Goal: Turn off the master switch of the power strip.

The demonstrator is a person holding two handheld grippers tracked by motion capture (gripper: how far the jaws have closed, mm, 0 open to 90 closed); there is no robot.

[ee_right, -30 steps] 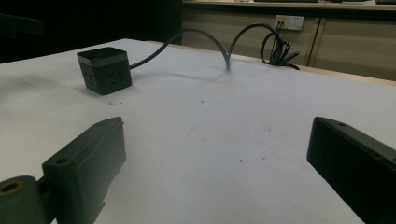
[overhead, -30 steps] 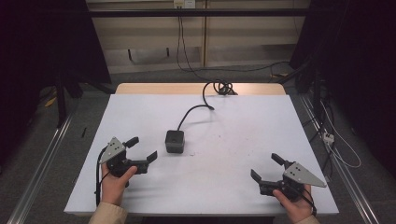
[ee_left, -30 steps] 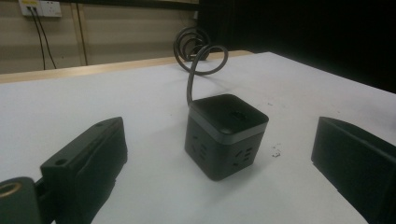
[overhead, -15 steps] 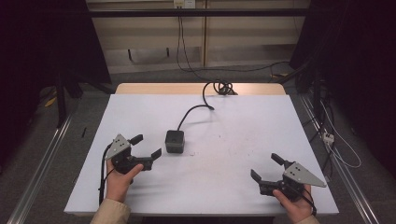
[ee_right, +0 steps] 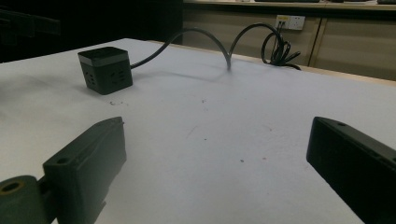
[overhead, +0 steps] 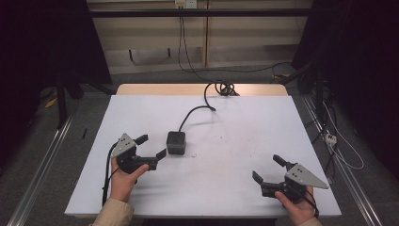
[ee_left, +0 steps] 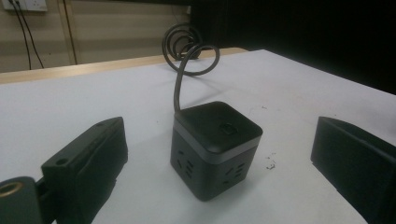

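The left gripper [overhead: 151,146] has moved toward the cube [overhead: 176,142], jaws wide and empty, cube just ahead between them, mid-table. The right gripper [overhead: 267,168] gapes empty near the front right corner.

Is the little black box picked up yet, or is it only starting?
Only starting. Done so far: the left gripper is open and lined up, with the cube power strip sitting between its jaws but untouched. In hand: nothing; the cube rests on the white table with its cable trailing back. The right gripper is open, far off near the table's front edge. Closing and lifting are probably left.
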